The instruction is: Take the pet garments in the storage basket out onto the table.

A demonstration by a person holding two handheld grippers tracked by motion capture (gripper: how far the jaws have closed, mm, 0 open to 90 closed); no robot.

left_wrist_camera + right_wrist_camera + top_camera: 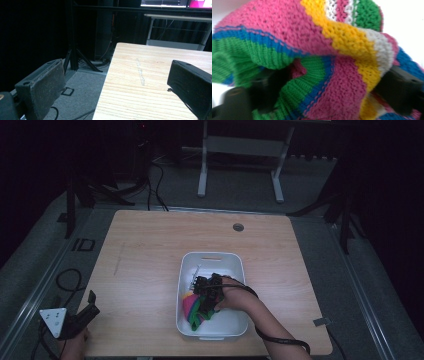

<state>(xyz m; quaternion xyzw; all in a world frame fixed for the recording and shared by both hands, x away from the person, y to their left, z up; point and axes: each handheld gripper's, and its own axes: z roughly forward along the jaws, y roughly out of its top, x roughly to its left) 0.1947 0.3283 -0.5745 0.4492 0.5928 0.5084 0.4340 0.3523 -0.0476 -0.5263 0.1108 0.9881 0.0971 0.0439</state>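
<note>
A white plastic bin [212, 256] stands on the wooden table, right of its middle. A knitted cloth [192, 312] striped in pink, green, yellow, blue and white lies bunched in the bin's near left part. My right gripper [202, 306] reaches down into the bin from the right. In the right gripper view the cloth [294, 32] bulges between the jaws and drapes over them. The right gripper [324, 100] stands wide, so I read it as open around the cloth. My left gripper [93, 304] rests at the table's near left corner. The left gripper [115, 85] is open, with nothing between its fingers.
A round cable hole [238, 227] sits near the table's far edge. The table's left edge [105, 82] drops to grey floor with black cables [67, 280] and dark stand legs. A white frame [240, 150] stands beyond the table. The room is dim.
</note>
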